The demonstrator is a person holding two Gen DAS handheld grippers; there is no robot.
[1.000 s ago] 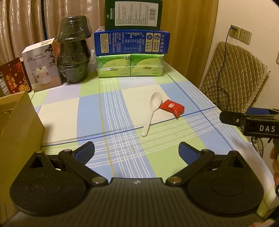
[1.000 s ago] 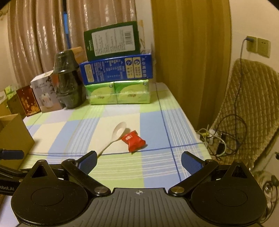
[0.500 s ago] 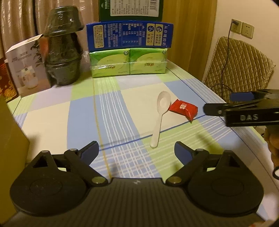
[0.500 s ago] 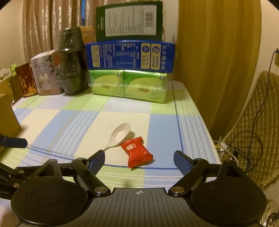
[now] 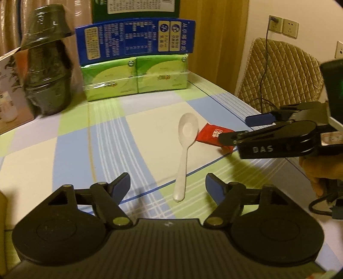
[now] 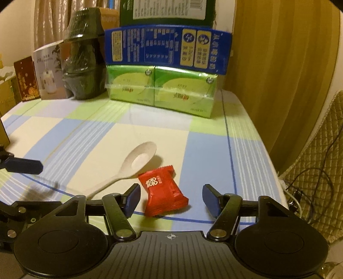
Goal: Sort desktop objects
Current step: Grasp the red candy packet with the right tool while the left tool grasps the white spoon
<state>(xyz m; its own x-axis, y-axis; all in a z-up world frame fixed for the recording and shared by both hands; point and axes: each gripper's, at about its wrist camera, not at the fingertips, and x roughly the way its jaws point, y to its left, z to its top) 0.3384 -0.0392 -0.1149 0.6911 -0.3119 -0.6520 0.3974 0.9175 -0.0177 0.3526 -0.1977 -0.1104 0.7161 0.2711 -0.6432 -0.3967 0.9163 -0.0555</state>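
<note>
Your checked table [image 5: 64, 150] is now much nearer in both wrist views than it was a second ago, and the stack of boxes at its far edge looms larger: green tissue packs [image 5: 135, 77] at the bottom, a blue carton [image 5: 137, 38] on them, a dark green box [image 6: 167, 10] on top, with the wrapped black pot [image 5: 47, 64] beside them. That means you have brought both tools down and in on the two loose items, so the pick-up looks about to begin rather than done. Your left gripper [image 5: 167, 186] has just been narrowing its jaws; they stand partly apart, either side of the handle end of the white spoon [image 5: 184, 148], with no pad touching it. Your right gripper [image 6: 170, 198] has also been narrowing and stands partly apart around the red candy packet [image 6: 163, 191], which lies flat on the cloth between the jaws, untouched as far as you can see. The packet lies just beside the spoon's bowl, perhaps touching it. As for containers, only a sliver of the cardboard box [image 6: 4, 133] shows at the left edge, and you cannot see what is inside it; nothing has been sorted into it yet, judging from the two items on the table.
</note>
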